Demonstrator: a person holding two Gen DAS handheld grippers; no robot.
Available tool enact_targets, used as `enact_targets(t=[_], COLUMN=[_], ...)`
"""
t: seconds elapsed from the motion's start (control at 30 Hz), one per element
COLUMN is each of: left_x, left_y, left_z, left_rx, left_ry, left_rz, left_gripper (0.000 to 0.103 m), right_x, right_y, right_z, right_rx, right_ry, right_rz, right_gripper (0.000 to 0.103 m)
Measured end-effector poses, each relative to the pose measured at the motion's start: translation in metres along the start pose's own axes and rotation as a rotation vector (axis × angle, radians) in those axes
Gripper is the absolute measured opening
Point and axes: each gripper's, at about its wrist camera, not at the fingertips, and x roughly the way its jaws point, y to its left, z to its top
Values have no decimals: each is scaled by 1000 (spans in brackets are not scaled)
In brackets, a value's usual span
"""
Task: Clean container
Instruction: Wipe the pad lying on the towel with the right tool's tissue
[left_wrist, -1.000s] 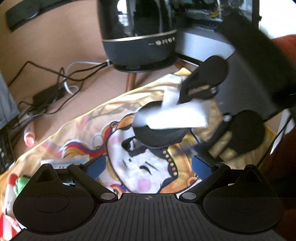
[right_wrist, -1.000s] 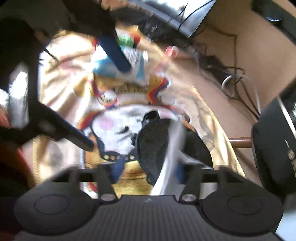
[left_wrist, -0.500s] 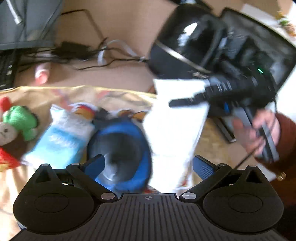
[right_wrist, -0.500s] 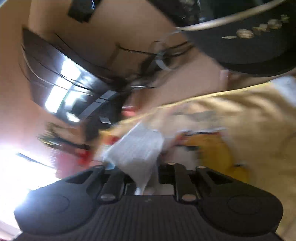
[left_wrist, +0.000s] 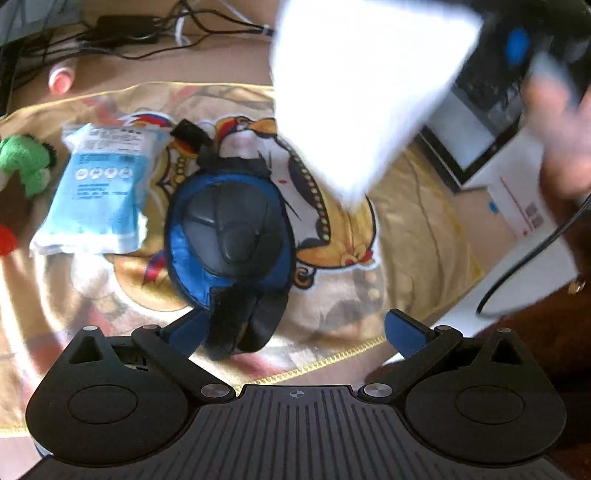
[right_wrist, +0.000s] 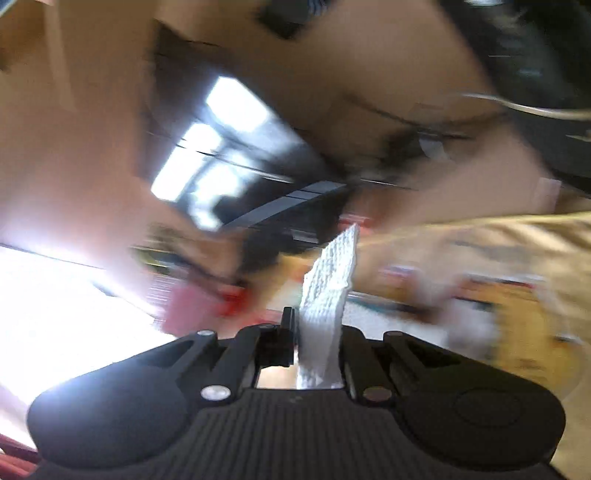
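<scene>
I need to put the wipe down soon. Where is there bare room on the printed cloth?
Free: the printed cloth right of the blue case, up to the white box, and the strip along its yellow hem. Crowded: the left side, where the wipes pack and green toy sit by the case.
</scene>
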Motion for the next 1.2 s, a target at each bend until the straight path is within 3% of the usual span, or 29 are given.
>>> enact_targets(t=[0.03, 0.17, 0.27, 0.43, 0.53, 0.77, 1.0, 1.07, 1.1, 1.2], left_x=[-1, -7, -3, 2, 6, 29, 42, 39, 36, 24], left_y=[0, 7, 13, 6, 9, 7, 12, 17, 19, 26], left_z=[-4, -10, -11, -15, -13, 13, 49, 51, 51, 43], left_rx=[4, -31, -56, -35, -53, -20, -22, -55, -75, -146], left_ry=[4, 2, 19, 65, 72, 81, 30, 14, 5, -26], left_rz=[10, 4, -43, -5, -17, -33, 6, 28, 40, 79], left_gripper=[103, 103, 103, 103, 103, 103, 103, 103, 103, 103], right_x=[2, 37, 63, 96, 93, 75, 58, 54, 52, 51], right_y=[9, 2, -4, -9, -14, -52, -65, -63, -61, -47], right_z=[1, -28, -50, -80, -71, -35, -11, -9, -9, -18], right_rx=[-13, -105, -174, -279, -333, -299, -276, -288, -299, -438], right_ry=[3, 167, 289, 456, 426, 325, 222, 212, 211, 221], right_rz=[32, -42, -97, -162, -215, -423, -491, -498, -502, -527], right_gripper=[8, 8, 8, 9, 13, 13, 14, 23, 34, 41])
